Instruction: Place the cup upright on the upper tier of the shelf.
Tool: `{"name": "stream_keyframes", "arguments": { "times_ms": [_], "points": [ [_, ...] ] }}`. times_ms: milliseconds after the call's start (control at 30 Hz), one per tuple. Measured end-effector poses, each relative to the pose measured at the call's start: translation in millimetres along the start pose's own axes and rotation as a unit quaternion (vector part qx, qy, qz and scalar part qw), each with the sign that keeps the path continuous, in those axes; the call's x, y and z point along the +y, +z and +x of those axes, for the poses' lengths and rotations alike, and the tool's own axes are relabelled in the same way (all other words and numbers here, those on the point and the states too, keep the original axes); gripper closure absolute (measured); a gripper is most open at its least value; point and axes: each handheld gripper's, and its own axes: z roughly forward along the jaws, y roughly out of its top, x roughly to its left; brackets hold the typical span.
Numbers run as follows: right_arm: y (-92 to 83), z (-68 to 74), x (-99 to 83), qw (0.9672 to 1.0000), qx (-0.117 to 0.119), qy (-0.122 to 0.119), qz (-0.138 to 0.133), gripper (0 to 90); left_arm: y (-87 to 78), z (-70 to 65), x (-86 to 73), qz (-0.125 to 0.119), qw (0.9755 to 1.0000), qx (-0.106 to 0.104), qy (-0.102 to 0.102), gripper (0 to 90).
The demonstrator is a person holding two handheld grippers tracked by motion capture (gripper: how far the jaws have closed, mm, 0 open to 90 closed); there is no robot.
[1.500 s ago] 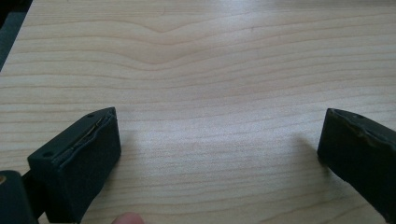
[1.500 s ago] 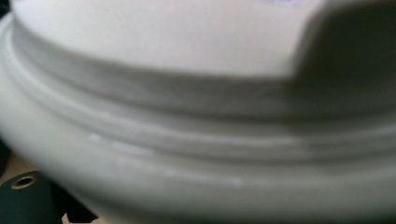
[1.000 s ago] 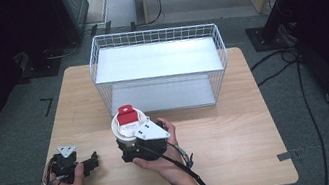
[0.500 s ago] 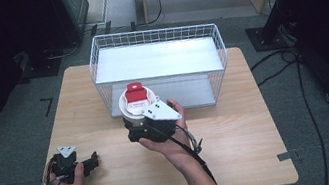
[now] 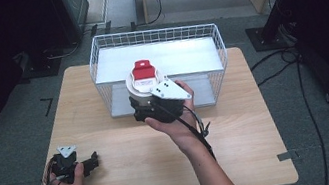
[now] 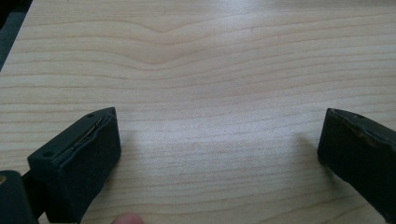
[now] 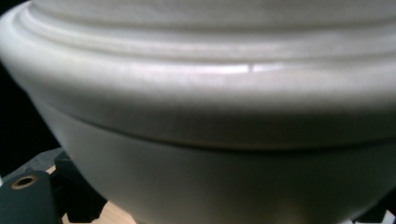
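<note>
nearest the person, the left gripper (image 5: 94,161) rests on the wooden table (image 5: 245,160) with its jaws spread wide and nothing between them. farther out, the right gripper (image 5: 141,110) grips a white cup (image 5: 143,83) with a red lid, raised at the near wall of the wire basket (image 5: 153,37). the pickup looks done; setting the cup inside the basket remains.

The white wire basket (image 5: 97,65) stands at the far edge of the wooden surface (image 5: 240,130); the white lidded cup with a red label (image 5: 142,78) is held up just before the basket's near wall, and the left gripper (image 5: 94,161) rests at the near left
</note>
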Motion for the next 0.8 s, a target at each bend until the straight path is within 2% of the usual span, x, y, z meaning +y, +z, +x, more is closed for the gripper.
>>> {"name": "stream_keyframes", "arguments": {
  "times_ms": [200,533,633,800],
  "points": [
    [1.9,-13.6,18.4,0.9999,-0.009,0.002,-0.009,9.5,0.0,0.0,0.0,0.0,1.0,0.0,0.0,0.0],
    [5.6,-47.5,49.6,0.9986,-0.044,0.006,-0.028,9.5,0.0,0.0,0.0,0.0,1.0,0.0,0.0,0.0],
    [10.9,-59.1,56.3,0.9977,-0.06,0.009,-0.032,9.5,-0.1,0.1,0.0,0.001,1.0,0.0,0.0,0.0],
    [19.9,-69.2,59.6,0.9969,-0.068,0.015,-0.036,9.5,-0.2,0.1,0.1,0.001,1.0,0.0,0.001,0.0]
  ]
}}
